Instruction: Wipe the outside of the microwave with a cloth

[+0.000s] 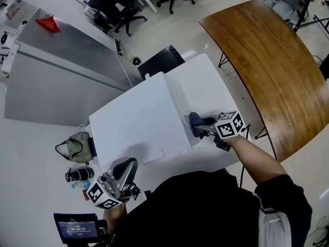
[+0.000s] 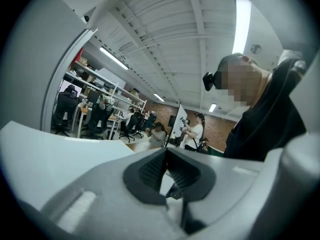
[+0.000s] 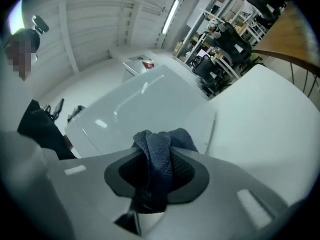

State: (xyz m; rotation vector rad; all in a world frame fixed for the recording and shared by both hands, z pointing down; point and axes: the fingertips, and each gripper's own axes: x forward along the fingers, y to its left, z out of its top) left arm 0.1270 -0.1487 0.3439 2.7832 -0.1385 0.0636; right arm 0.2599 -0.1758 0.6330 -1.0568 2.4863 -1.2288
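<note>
Right gripper [image 3: 158,178] clamped on dark blue cloth [image 1: 196,121], cloth at right edge of white microwave [image 1: 136,122] top. Left gripper [image 2: 166,172] jaws together, empty, beside microwave's near corner.

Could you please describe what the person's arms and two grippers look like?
The left gripper and right gripper are both grey moulded bodies, each carrying a white cube with black square markers. Their jaws are lined with dark ribbed pads. The person wears a black short sleeve.
</note>
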